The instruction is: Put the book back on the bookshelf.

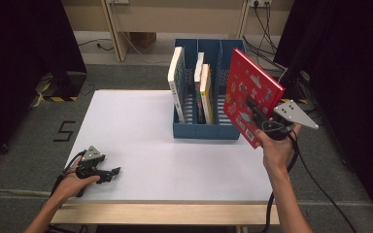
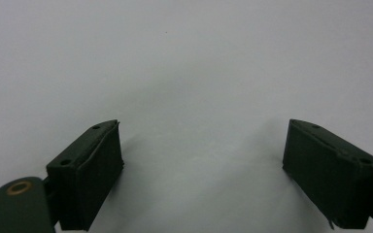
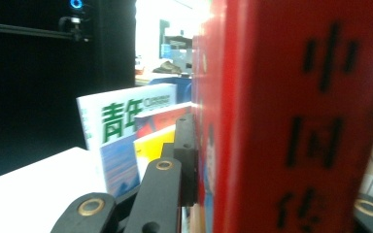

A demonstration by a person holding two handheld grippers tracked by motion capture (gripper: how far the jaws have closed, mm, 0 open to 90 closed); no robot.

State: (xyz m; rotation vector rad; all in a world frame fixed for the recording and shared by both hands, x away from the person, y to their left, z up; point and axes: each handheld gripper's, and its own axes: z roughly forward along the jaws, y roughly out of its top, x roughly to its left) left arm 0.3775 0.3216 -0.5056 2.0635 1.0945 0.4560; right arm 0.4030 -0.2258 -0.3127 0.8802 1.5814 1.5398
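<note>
The right gripper (image 1: 258, 112) is clamped on the lower part of a red book (image 1: 250, 94), holding it tilted in the air just off the tabletop's (image 1: 136, 141) right edge, beside the right end of the blue file rack (image 1: 206, 130) that stands at the far edge. The rack's right compartment stands free (the other two hold a white book (image 1: 176, 80) and a pair of thinner books (image 1: 202, 90)). The left gripper (image 1: 108, 174) rests near the front left corner with its jaws wide apart and nothing between them, and the broad white middle of the tabletop lies bare between the two hands.
</note>
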